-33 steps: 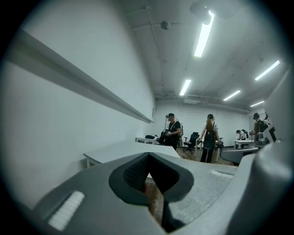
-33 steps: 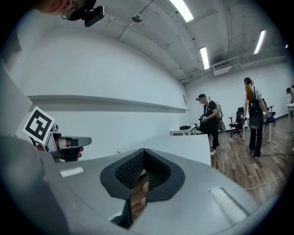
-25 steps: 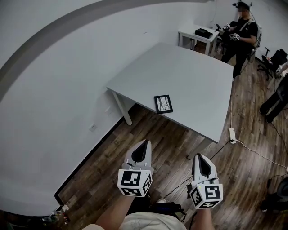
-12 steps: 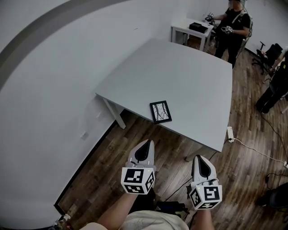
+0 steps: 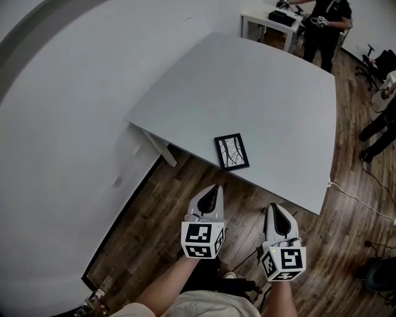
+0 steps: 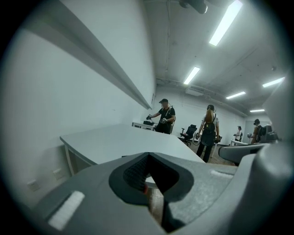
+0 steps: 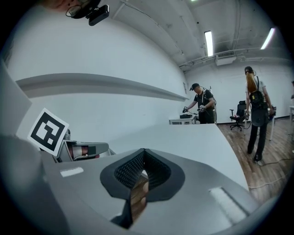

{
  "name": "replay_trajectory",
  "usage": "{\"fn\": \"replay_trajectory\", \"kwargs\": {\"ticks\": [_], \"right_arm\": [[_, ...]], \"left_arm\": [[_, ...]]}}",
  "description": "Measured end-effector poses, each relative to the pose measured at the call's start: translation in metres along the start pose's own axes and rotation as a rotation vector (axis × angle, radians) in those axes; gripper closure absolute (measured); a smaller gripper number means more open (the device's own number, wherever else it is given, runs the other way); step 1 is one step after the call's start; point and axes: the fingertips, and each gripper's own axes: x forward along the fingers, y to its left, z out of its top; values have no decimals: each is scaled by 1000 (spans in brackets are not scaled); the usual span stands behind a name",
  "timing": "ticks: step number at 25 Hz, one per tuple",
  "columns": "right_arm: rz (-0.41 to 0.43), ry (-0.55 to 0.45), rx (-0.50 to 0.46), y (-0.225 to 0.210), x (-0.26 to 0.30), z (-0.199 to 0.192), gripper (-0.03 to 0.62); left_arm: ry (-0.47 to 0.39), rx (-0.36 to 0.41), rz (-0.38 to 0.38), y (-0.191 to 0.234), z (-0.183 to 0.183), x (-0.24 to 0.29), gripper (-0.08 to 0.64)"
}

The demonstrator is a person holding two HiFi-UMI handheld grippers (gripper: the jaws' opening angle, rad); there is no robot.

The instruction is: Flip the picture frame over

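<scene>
The picture frame (image 5: 232,151) is small and black-rimmed, lying picture side up with a pale branching picture, close to the near edge of the grey table (image 5: 247,86). Both grippers hang over the wooden floor, short of the table and apart from the frame. My left gripper (image 5: 213,189) points towards the frame from just below it, jaws together and empty. My right gripper (image 5: 275,209) is beside it to the right, also shut on nothing. In the left gripper view the left gripper's (image 6: 148,155) tips meet in front of the tabletop (image 6: 119,140). The right gripper view shows the right gripper (image 7: 144,150) closed likewise.
A white wall runs along the left side of the table. A person (image 5: 325,25) stands at a small white table (image 5: 269,18) at the far end. A power strip with a cable (image 5: 331,184) lies on the floor by the table's right corner. Office chairs (image 5: 377,62) stand at far right.
The head view has drifted, so the table and frame now sit a little nearer and further right. Both grippers rose slightly towards the table edge and stayed shut.
</scene>
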Motion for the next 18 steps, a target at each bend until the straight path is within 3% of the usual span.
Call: {"fn": "replay_trajectory", "kwargs": {"ticks": [2, 5, 9, 11, 18], "right_arm": [[2, 13, 6, 2, 12, -5, 566], [-1, 32, 15, 4, 23, -12, 566], [-13, 62, 22, -1, 25, -27, 566], [-19, 75, 26, -3, 24, -35, 566], [-28, 105, 30, -7, 31, -51, 566]], "left_arm": [[36, -107, -9, 12, -16, 16, 558], [107, -378, -32, 34, -47, 42, 558], [136, -701, -61, 51, -85, 72, 487], [131, -782, -83, 53, -96, 84, 463], [69, -953, -131, 62, -110, 112, 442]]}}
